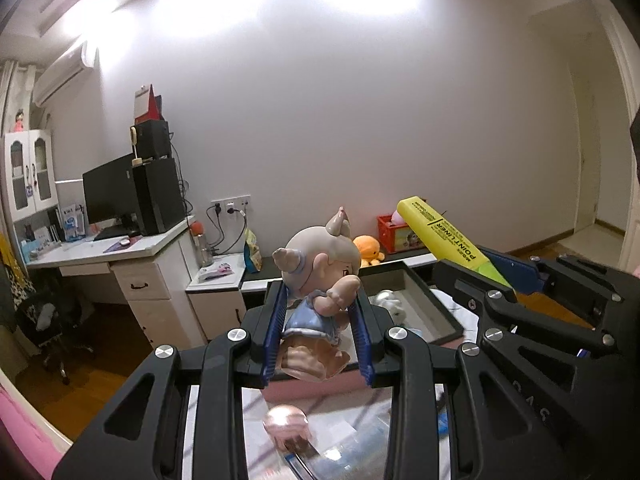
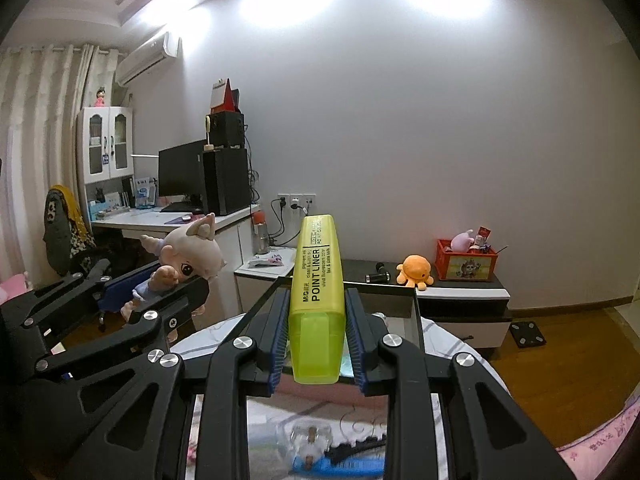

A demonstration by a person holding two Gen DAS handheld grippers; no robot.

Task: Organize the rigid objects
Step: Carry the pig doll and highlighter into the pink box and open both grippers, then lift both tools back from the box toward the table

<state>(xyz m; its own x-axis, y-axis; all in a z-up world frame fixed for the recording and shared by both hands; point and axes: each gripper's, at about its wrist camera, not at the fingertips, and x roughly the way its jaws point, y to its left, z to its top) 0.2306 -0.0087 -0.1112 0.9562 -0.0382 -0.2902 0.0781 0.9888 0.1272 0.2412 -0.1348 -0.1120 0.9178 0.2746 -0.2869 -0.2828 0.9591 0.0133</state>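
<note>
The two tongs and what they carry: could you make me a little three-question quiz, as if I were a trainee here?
1. True or false: the left tongs are shut on the doll figurine.
2. What do the right tongs hold? A) a spoon B) the yellow highlighter C) a cup
3. Fill in: in the right wrist view, the orange plush octopus sits on the low cabinet, just to the ___ of the red crate.

Key:
1. True; the blue pads press on its sides.
2. B; it is gripped near its translucent green end.
3. Left.
</note>
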